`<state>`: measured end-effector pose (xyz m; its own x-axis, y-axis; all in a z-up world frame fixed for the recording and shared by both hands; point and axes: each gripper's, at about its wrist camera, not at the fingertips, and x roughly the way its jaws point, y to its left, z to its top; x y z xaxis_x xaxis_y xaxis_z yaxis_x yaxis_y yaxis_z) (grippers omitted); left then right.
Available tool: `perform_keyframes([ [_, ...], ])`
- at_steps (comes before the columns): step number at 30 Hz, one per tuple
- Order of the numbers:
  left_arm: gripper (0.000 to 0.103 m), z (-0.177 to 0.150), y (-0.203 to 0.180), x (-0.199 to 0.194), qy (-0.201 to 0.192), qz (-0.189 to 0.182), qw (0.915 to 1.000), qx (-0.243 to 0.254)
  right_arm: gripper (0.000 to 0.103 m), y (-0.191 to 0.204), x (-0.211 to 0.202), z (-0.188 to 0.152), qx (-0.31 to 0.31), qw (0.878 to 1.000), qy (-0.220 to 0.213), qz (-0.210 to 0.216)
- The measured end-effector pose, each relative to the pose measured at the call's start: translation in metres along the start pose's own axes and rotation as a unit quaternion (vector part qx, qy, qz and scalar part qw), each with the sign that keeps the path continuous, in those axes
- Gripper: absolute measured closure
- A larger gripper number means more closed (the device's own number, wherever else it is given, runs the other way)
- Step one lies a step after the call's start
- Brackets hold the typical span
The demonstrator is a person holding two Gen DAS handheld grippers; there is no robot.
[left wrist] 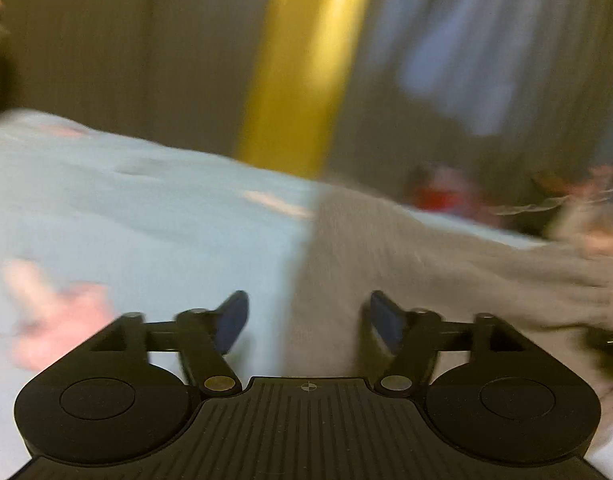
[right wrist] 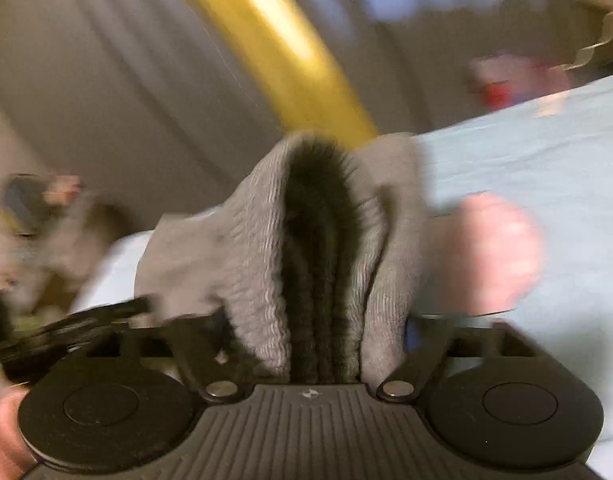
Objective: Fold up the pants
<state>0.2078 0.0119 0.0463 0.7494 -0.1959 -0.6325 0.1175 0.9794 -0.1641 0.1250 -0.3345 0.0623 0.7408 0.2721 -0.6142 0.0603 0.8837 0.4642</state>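
The grey pants (left wrist: 426,264) lie on a light blue bedsheet (left wrist: 146,208), running off to the right in the left wrist view. My left gripper (left wrist: 306,320) is open and empty, with its blue pads above the left edge of the pants. In the right wrist view a bunched fold of the grey pants (right wrist: 326,248) stands up between the fingers of my right gripper (right wrist: 324,336), which is shut on it. The cloth hides the finger pads. Both views are blurred by motion.
The light blue sheet (right wrist: 546,168) has pink patches (left wrist: 58,312). A yellow vertical band (left wrist: 302,64) and grey curtains stand behind the bed. A red object (left wrist: 438,196) and clutter sit at the bed's far edge. A black object (right wrist: 66,328) lies at lower left.
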Motion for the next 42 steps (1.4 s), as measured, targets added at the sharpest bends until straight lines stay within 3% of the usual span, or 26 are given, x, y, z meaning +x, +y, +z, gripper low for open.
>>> perform_keyframes([
  [1,0.015,-0.006,0.002,-0.003,0.006,-0.001,0.9999,0.013,0.013,-0.001,-0.004,-0.003,-0.004,1.0,-0.007,-0.025],
  [2,0.01,-0.015,0.004,-0.008,0.011,-0.016,0.9997,0.016,0.011,-0.004,-0.011,-0.009,-0.002,1.0,-0.019,-0.024],
  [4,0.009,-0.041,0.011,-0.021,0.01,-0.041,0.999,-0.012,0.006,-0.016,-0.025,-0.029,0.039,0.999,-0.025,0.019],
  [6,0.009,-0.07,0.016,-0.033,0.019,-0.056,0.9966,-0.058,0.006,-0.036,-0.038,-0.055,0.118,0.991,-0.029,0.053],
  [10,0.009,-0.125,0.009,-0.052,0.049,-0.074,0.9885,-0.122,0.006,-0.076,-0.048,-0.119,0.306,0.948,-0.033,0.079],
  [12,0.009,-0.133,-0.002,-0.052,0.063,-0.09,0.9874,-0.113,0.006,-0.089,-0.043,-0.139,0.354,0.93,-0.012,0.098],
  [14,0.009,-0.128,-0.011,-0.043,0.06,-0.111,0.9879,-0.09,0.007,-0.092,-0.033,-0.141,0.371,0.921,0.006,0.118],
  [16,0.009,-0.127,-0.013,-0.038,0.03,-0.099,0.9908,-0.088,0.009,-0.089,-0.036,-0.136,0.351,0.928,-0.025,0.124],
  [18,0.017,-0.127,-0.005,-0.032,0.002,-0.063,0.9918,-0.112,0.009,-0.088,-0.04,-0.129,0.324,0.936,-0.057,0.128],
  [20,0.038,-0.132,0.007,-0.027,0.014,-0.048,0.9882,-0.145,0.014,-0.096,-0.047,-0.132,0.337,0.935,-0.068,0.088],
  [22,0.043,-0.133,0.02,-0.033,0.015,-0.052,0.9838,-0.171,0.018,-0.105,-0.055,-0.138,0.338,0.937,-0.07,0.043],
  [23,0.042,-0.133,0.026,-0.039,0.015,-0.048,0.9816,-0.185,0.018,-0.108,-0.061,-0.141,0.338,0.939,-0.067,0.013],
  [24,0.029,-0.134,0.029,-0.048,0.002,-0.022,0.9803,-0.196,0.018,-0.107,-0.068,-0.141,0.329,0.942,-0.066,-0.018],
  [25,0.022,-0.134,0.032,-0.055,-0.022,0.016,0.9782,-0.206,0.019,-0.105,-0.076,-0.14,0.315,0.946,-0.073,-0.029],
  [26,0.021,-0.135,0.037,-0.065,-0.044,0.033,0.9742,-0.219,0.019,-0.098,-0.086,-0.138,0.296,0.951,-0.091,-0.024],
  [29,0.017,-0.128,0.045,-0.077,-0.087,0.014,0.965,-0.247,0.02,-0.06,-0.108,-0.12,0.181,0.97,-0.159,-0.014],
  [31,0.016,-0.115,0.036,-0.069,-0.083,0.004,0.9732,-0.215,0.037,-0.041,-0.094,-0.102,0.125,0.982,-0.143,0.001],
  [32,0.016,-0.107,0.029,-0.063,-0.076,0.001,0.978,-0.194,0.06,-0.033,-0.081,-0.094,0.103,0.987,-0.125,-0.001],
  [33,0.016,-0.099,0.021,-0.056,-0.068,-0.005,0.982,-0.176,0.07,-0.024,-0.065,-0.085,0.08,0.991,-0.108,-0.017],
  [37,0.016,-0.054,-0.019,-0.022,-0.047,-0.04,0.9948,-0.081,0.073,0.004,-0.024,-0.062,-0.033,0.992,-0.104,-0.058],
  [41,0.017,-0.02,-0.054,0.027,-0.031,-0.024,0.9992,0.011,0.08,-0.003,0.019,-0.059,-0.087,0.988,-0.078,-0.102],
  [42,0.017,-0.014,-0.058,0.039,-0.025,-0.013,0.9993,0.023,0.08,-0.011,0.022,-0.069,-0.093,0.986,-0.102,-0.095],
])
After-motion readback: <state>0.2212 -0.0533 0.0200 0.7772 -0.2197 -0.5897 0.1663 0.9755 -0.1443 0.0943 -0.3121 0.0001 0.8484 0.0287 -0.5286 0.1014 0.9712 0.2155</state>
